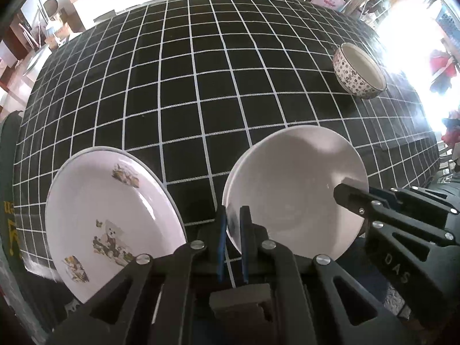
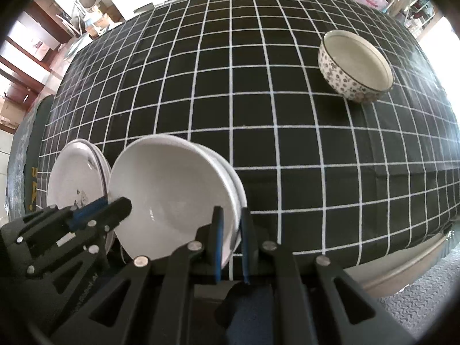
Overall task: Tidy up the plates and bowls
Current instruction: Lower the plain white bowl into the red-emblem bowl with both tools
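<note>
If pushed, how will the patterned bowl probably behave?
The patterned bowl looks glazed ceramic: probably stiff, fairly heavy, breakable. It stands upright and broad, so tipping seems unlikely. The tablecloth may wrinkle rather than let it slide.

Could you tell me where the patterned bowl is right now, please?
The patterned bowl stands alone on the checked tablecloth, far right in both wrist views, apart from the held white bowl.

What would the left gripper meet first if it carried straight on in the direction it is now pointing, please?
Beyond the white bowl whose rim the left gripper is shut on, the line looks to end on the black checked tablecloth just below; depth is hard to judge.
</note>
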The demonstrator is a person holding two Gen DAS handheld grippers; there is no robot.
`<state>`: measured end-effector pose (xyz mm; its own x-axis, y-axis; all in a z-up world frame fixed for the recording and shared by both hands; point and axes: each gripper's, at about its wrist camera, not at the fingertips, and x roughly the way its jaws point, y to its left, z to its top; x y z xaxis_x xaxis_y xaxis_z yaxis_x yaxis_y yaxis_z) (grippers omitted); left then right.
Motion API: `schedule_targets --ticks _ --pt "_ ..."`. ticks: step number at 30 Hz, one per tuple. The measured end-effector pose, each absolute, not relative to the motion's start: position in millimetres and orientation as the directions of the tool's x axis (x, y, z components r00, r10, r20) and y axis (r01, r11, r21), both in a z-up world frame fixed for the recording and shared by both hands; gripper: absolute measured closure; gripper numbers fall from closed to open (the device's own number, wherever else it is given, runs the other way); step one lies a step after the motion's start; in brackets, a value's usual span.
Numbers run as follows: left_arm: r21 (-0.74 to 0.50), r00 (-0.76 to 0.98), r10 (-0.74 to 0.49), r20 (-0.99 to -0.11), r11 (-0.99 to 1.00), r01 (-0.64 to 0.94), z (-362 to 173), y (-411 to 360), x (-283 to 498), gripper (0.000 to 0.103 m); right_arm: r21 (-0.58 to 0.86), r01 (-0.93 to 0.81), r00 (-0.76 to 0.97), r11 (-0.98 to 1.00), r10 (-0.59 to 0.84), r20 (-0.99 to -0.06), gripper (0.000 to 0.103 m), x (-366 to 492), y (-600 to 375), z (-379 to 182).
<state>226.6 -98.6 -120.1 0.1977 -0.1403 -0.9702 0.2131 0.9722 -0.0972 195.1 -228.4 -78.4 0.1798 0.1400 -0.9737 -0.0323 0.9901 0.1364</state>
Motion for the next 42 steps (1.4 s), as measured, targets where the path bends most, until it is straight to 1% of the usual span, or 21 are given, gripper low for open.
schedule_targets --ticks 9,17,24,26,31,36,40,42 --pt "-0.096 0.195 -0.138 -0.971 0.973 0.212 -119.0 -99.9 228.4 0.096 0.100 -0.050 0.184 0.994 0.108 -0.977 0.089 200.5 -214.7 -80.2" --pt "-0.098 0.200 -0.141 -0.969 0.972 0.211 -114.6 -99.0 226.3 0.096 0.123 -0.043 0.192 0.992 0.129 -0.973 0.089 201.4 -217.9 -83.2" --pt "-0.094 0.211 -0.140 -0.968 0.972 0.216 -108.2 -96.4 225.3 0.096 0.134 -0.039 0.164 0.990 0.139 -0.977 0.088 201.2 -222.0 -82.5" --pt "-0.095 0.205 -0.140 -0.969 0.972 0.215 -109.2 -95.1 225.9 0.096 0.124 -0.049 0.164 0.991 0.131 -0.978 0.086 201.5 -218.9 -82.4" --pt "-0.097 0.194 -0.139 -0.971 0.972 0.212 -114.6 -94.7 225.5 0.096 0.090 -0.077 0.173 0.993 0.102 -0.980 0.086 203.5 -209.4 -82.4" --pt "-0.105 0.190 -0.145 -0.971 0.973 0.205 -117.0 -94.4 224.5 0.096 0.102 -0.087 0.177 0.991 0.116 -0.977 0.086 204.2 -206.2 -83.2" --pt "-0.116 0.201 -0.159 -0.967 0.971 0.209 -112.2 -93.5 222.5 0.096 0.085 -0.097 0.181 0.992 0.101 -0.978 0.086 200.9 -205.5 -84.0" --pt "-0.103 0.214 -0.149 -0.965 0.972 0.212 -109.4 -93.4 222.0 0.096 0.082 -0.097 0.178 0.992 0.098 -0.979 0.086 199.3 -209.5 -84.0"
